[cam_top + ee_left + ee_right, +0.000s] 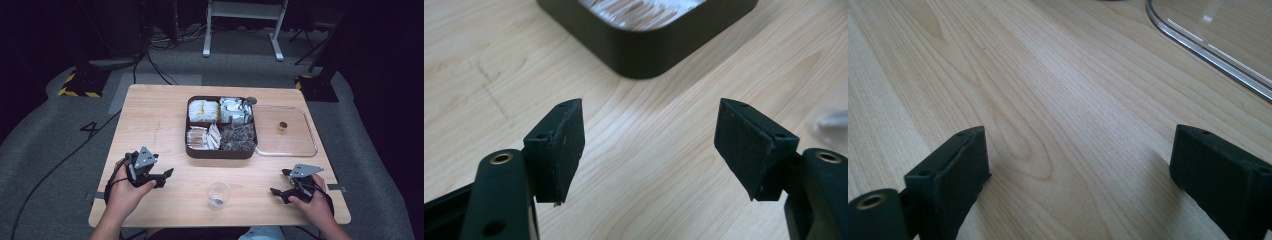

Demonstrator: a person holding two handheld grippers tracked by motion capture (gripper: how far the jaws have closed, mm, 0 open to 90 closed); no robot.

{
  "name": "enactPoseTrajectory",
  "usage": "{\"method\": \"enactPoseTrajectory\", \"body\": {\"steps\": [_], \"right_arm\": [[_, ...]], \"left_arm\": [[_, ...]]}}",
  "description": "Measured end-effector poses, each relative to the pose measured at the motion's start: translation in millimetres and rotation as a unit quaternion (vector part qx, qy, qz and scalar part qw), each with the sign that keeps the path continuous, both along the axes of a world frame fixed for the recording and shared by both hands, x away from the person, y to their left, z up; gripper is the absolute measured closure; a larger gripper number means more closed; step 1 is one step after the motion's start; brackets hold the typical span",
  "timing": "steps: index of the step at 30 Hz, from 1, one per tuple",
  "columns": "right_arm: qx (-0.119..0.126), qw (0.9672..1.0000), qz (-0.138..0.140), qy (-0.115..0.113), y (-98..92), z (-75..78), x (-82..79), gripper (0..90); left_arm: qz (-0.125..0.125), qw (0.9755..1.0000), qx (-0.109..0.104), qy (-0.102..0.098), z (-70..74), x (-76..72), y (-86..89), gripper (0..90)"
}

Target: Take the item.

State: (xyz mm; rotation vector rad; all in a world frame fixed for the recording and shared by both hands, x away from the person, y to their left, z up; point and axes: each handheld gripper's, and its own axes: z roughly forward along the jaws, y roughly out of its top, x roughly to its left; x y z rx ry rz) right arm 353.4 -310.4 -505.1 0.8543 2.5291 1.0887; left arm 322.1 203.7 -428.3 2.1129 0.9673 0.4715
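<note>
A person sits at a light wooden table (150,120), forearms coming in from the near edge, a hand-held gripper in each hand. The left hand-held gripper (167,175) rests low over the wood at the near left, its jaws spread wide with nothing between them; its own view looks across bare grain toward a rounded corner of the dark brown tray (649,50). The right hand-held gripper (279,182) sits at the near right, jaws likewise parted and empty, with the curved edge of a clear lid (1208,50) ahead of it.

The dark brown tray (220,152) stands mid-table, split into four compartments holding packets, white and silvery at the back, darker at the front right. The clear lid (312,145) lies flat, touching its right side. A small clear cup (218,194) stands near the front edge, between the two grippers.
</note>
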Motion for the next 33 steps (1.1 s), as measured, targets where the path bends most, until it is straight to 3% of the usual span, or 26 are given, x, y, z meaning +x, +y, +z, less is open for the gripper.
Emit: {"method": "enactPoseTrajectory", "body": {"steps": [10, 24, 28, 33], "right_arm": [[0.000, 1.0000, 0.000, 0.000, 0.0, -0.1, 0.0, 9.0], [0.000, 1.0000, 0.000, 0.000, 0.0, 0.0, -0.1, 9.0], [0.000, 1.0000, 0.000, 0.000, 0.0, -0.1, 0.0, 9.0], [0.000, 1.0000, 0.000, 0.000, 0.0, 0.0, -0.1, 9.0]], "left_arm": [[0.036, 0.9989, 0.005, 0.032, -30.0, -1.1, 23.4, 28.6], [0.073, 0.9924, 0.042, 0.090, -57.4, -2.4, 43.5, 27.0], [0.084, 0.9908, 0.048, 0.095, -63.0, -1.9, 48.2, 25.6], [0.093, 0.9917, 0.033, 0.082, -70.4, 0.5, 53.6, 16.8]]}}
